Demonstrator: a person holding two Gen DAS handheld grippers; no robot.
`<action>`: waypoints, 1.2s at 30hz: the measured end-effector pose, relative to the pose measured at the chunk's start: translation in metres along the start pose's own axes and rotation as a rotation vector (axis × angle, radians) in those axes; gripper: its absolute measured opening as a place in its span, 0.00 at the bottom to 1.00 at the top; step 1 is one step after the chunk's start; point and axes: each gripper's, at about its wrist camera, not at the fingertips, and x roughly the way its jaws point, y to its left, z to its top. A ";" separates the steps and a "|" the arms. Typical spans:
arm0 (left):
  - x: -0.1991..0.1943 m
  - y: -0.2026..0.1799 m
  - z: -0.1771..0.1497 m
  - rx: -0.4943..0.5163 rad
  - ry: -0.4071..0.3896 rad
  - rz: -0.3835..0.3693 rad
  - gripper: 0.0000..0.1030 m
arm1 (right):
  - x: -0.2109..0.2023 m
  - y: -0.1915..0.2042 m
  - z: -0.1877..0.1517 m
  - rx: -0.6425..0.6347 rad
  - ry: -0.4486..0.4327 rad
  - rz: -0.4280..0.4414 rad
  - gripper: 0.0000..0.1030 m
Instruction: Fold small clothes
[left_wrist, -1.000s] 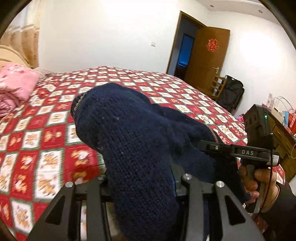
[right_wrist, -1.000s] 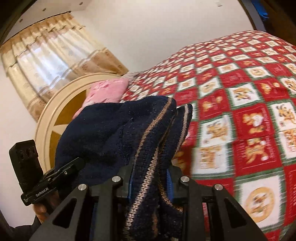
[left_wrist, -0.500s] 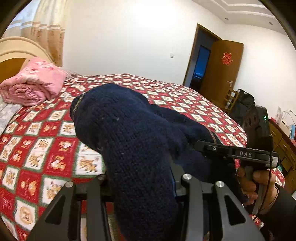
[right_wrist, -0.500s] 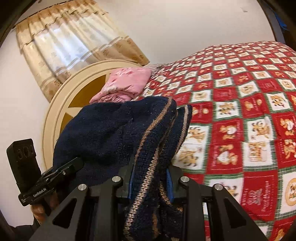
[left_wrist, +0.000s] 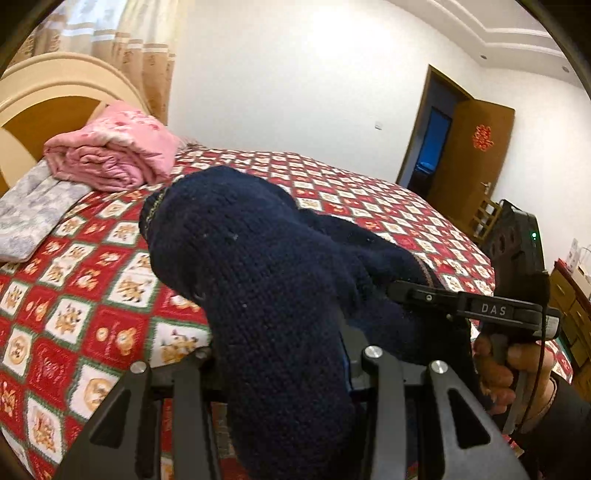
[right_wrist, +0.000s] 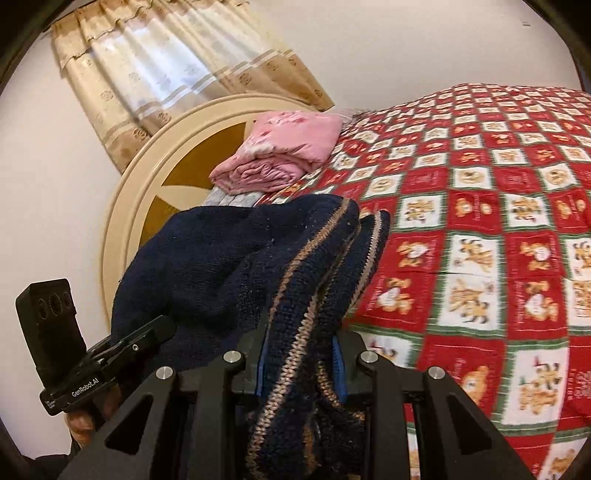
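A dark navy knitted garment (left_wrist: 258, 266) with tan striped trim hangs in the air over the bed, bunched between both grippers. My left gripper (left_wrist: 284, 354) is shut on a thick fold of it; the cloth drapes over the fingers and hides them. In the right wrist view the same knitted garment (right_wrist: 236, 266) shows its striped edge, and my right gripper (right_wrist: 299, 354) is shut on that edge, blue pads pressing on both sides. The right gripper (left_wrist: 436, 306) and the hand that holds it appear at the right of the left wrist view.
A bed with a red, white and green patterned cover (left_wrist: 92, 295) spreads below. A folded pink quilt (left_wrist: 114, 151) and a grey pillow (left_wrist: 33, 206) lie by the cream headboard (right_wrist: 155, 177). A brown door (left_wrist: 472, 147) stands open at the far right.
Both grippers have swung with the garment toward the head of the bed; the pink quilt, headboard and curtain have come further into view. The grips are unchanged.
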 end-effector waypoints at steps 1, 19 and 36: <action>-0.002 0.003 -0.001 -0.005 -0.002 0.005 0.40 | 0.005 0.004 0.000 -0.004 0.004 0.004 0.27; -0.021 0.078 -0.016 -0.109 -0.013 0.089 0.40 | 0.095 0.060 0.008 -0.072 0.110 0.074 0.27; -0.020 0.133 -0.039 -0.213 0.026 0.102 0.40 | 0.147 0.065 -0.003 -0.043 0.207 0.118 0.27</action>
